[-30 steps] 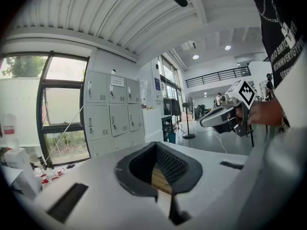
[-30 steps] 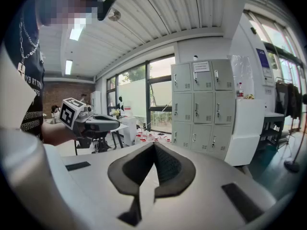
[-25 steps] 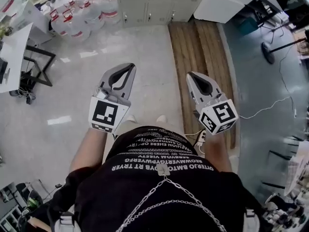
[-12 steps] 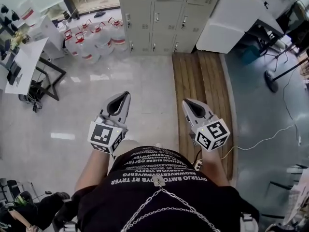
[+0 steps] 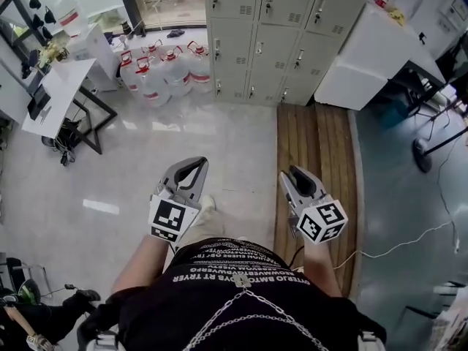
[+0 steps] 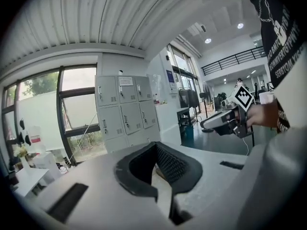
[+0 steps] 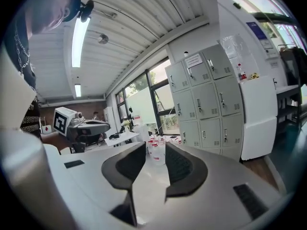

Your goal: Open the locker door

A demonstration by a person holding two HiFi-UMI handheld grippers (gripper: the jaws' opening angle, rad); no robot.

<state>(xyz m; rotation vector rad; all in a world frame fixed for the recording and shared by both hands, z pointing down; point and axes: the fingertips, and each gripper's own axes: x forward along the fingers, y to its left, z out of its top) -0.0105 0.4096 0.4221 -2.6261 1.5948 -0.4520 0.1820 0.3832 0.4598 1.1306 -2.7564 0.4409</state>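
Across floor (image 5: 241,145), faced shut lockers (image 5: 272,28) well apart; left gripper (image 5: 196,165) fingers (image 6: 176,164) pressed together, right gripper (image 5: 298,175) fingers (image 7: 181,166) just spread open, nothing between.

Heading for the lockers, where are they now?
In the head view the lockers stand top centre, water jugs to their left, a white counter to their right.
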